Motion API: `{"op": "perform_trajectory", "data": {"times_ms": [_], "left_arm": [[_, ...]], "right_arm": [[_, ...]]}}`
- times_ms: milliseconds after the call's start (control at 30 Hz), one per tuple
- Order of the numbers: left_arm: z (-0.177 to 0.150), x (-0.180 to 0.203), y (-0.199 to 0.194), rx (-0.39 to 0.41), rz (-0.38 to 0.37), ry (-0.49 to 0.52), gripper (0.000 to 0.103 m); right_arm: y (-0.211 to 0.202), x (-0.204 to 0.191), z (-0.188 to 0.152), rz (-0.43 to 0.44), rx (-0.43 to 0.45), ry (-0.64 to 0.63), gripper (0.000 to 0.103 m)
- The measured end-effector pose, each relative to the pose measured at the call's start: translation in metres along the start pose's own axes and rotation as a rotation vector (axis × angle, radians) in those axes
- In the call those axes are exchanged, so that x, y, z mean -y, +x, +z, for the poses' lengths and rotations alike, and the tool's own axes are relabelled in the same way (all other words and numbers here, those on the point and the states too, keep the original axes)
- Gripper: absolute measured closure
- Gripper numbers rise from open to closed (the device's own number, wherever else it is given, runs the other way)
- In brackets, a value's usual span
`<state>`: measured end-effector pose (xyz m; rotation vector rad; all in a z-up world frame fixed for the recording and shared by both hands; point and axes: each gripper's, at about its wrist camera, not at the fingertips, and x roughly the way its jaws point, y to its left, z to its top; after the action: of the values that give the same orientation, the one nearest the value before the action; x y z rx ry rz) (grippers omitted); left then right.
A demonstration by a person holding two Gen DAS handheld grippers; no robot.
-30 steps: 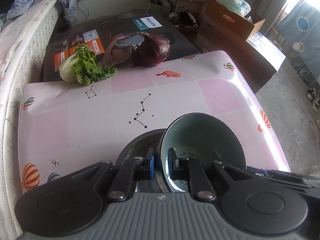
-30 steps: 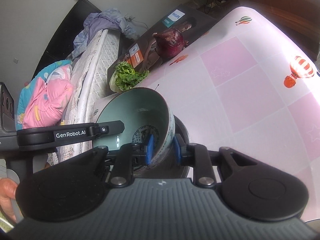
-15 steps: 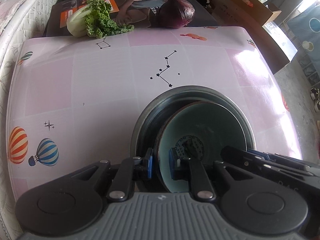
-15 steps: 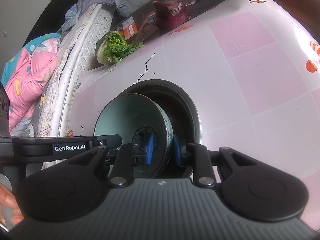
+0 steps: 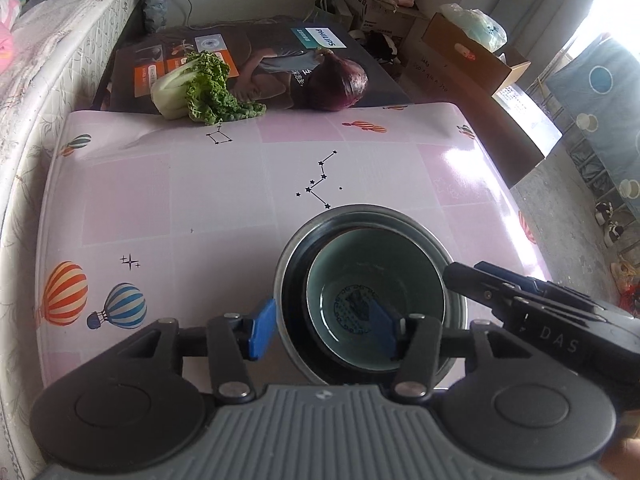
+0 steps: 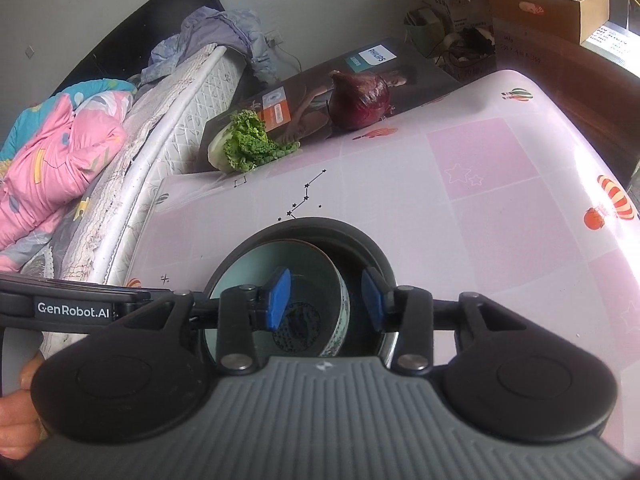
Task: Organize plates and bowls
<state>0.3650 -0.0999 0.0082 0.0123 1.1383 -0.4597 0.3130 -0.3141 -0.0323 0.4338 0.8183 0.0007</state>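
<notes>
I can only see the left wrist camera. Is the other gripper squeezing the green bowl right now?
Observer: No. The right gripper's jaws have just been opening. The bowl's wall stands between them, and neither pad presses on it.
Operator: Which pad is inside the bowl?
Observer: The one on the left in the right wrist view. The other hangs in the gap between the bowl and the pot's wall.
Operator: What does the bowl look like on the outside?
Observer: Pale with a dark printed pattern, as far as I can tell. Only a strip of it shows.
</notes>
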Motion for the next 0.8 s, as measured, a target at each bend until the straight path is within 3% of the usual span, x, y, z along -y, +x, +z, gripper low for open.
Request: {"op": "perform_trajectory", "data": {"times_ms": [167, 267, 500, 800], "left_arm": [[-0.040, -0.002, -0.058, 0.102, 0.024, 0.062, 0.019], [-0.074, -0.008, -0.091, 0.169, 0.041, 0.094, 0.009], [-0.159, -0.036, -0.135, 0.257, 0.071, 0.061, 0.005], [-0.251, -0.059, -0.151, 0.344, 0.146, 0.031, 0.001]], "right_arm": [[-0.069, 0.003, -0.019, 0.045, 0.096, 0.009, 0.054], [-0.116, 0.008, -0.044, 0.078, 0.155, 0.025, 0.048], [-0.187, 0.011, -0.126, 0.147, 0.180, 0.071, 0.044], [-0.178, -0.035, -0.218, 0.241, 0.024, 0.046, 0.044]]}}
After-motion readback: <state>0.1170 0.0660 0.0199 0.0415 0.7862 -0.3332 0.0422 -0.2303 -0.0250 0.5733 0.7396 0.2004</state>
